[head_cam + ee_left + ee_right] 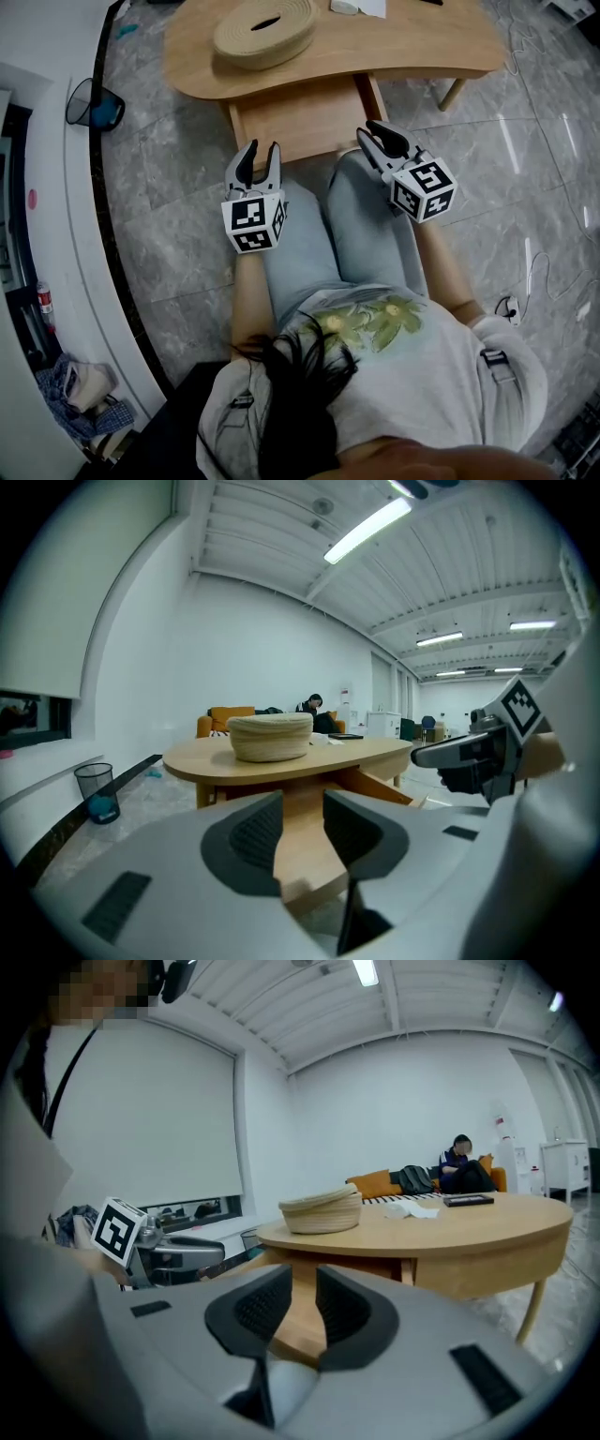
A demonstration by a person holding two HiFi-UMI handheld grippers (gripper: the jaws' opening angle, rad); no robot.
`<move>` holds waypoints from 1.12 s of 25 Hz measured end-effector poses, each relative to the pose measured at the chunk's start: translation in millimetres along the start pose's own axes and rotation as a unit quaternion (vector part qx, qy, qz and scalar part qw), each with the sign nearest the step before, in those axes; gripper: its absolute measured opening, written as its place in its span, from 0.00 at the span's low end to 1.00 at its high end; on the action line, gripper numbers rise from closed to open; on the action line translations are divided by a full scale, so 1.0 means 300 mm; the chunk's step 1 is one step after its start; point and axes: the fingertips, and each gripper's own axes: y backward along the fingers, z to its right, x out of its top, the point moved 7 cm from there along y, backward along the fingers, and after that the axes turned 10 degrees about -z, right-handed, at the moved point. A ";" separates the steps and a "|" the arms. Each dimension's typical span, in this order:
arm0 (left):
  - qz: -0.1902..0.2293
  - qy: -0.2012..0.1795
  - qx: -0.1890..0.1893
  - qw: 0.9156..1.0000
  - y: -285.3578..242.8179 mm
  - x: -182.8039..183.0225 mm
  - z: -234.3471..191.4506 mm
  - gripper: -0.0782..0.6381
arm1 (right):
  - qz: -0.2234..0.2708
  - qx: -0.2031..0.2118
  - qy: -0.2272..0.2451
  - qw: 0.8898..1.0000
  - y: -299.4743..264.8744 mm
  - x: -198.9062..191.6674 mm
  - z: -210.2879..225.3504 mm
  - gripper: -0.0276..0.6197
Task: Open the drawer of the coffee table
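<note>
The wooden coffee table (375, 47) stands ahead of me, and its drawer (295, 117) is pulled out toward my knees. My left gripper (258, 150) hovers just in front of the drawer's near left corner, and its jaws stand apart with nothing between them. My right gripper (370, 131) hangs by the drawer's near right corner, also open and empty. In the left gripper view the left gripper (302, 803) points along the drawer (305, 846). The right gripper (303, 1288) frames the drawer (300, 1330) in the right gripper view.
A woven basket (264, 31) and white paper (358, 7) lie on the table top. A black mesh bin (94, 105) stands at the left by the wall. My legs (309, 234) lie under both grippers. A cable and plug (511, 305) lie on the floor at the right.
</note>
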 end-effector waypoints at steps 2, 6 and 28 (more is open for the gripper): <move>0.004 0.001 -0.005 1.000 -0.014 0.012 0.036 0.26 | 0.003 0.005 0.008 1.000 -0.026 0.007 -0.033 0.14; -0.001 -0.019 -0.010 1.000 -0.035 0.019 0.101 0.13 | -0.019 0.012 0.019 1.000 -0.065 0.002 -0.064 0.05; -0.025 -0.028 -0.035 0.999 -0.102 0.002 0.196 0.13 | -0.063 0.036 0.032 0.997 -0.141 -0.014 -0.082 0.05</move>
